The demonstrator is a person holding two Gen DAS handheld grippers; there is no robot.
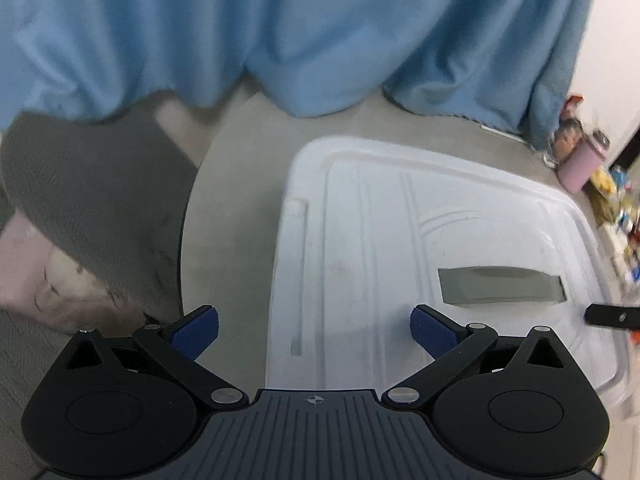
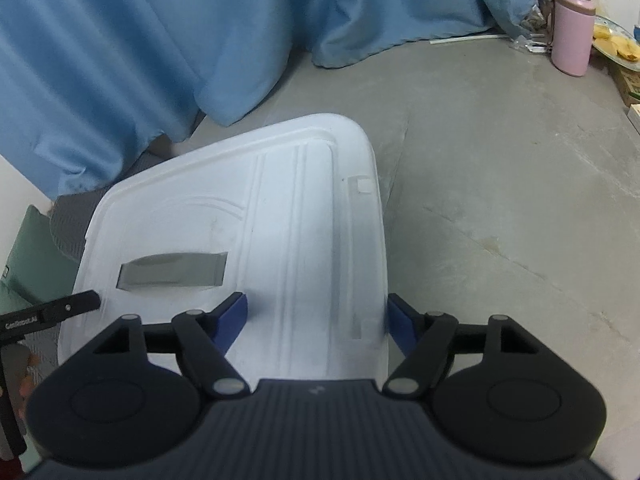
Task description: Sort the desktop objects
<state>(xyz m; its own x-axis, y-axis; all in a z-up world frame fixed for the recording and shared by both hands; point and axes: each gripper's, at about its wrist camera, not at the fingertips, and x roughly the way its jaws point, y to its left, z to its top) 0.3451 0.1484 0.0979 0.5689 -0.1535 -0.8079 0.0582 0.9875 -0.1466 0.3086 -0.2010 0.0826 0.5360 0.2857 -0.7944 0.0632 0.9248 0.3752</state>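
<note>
A white plastic storage-box lid [image 1: 380, 240] with a grey slot handle [image 1: 502, 286] lies flat on the grey table. My left gripper [image 1: 314, 334] is open, its blue pads straddling the lid's left edge near me. In the right wrist view the same lid [image 2: 280, 220] shows with its handle [image 2: 172, 272] at the left. My right gripper [image 2: 316, 322] is open, its pads either side of the lid's right edge. Each gripper's black tip shows in the other's view: the right one [image 1: 612, 316] and the left one [image 2: 52, 310].
A blue cloth [image 1: 300, 32] hangs behind the table, also in the right wrist view [image 2: 160, 40]. A pink bottle [image 2: 572, 32] and a plate of yellow food [image 2: 616, 40] stand at the far right. A grey fabric seat [image 1: 92, 200] lies beyond the table's left edge.
</note>
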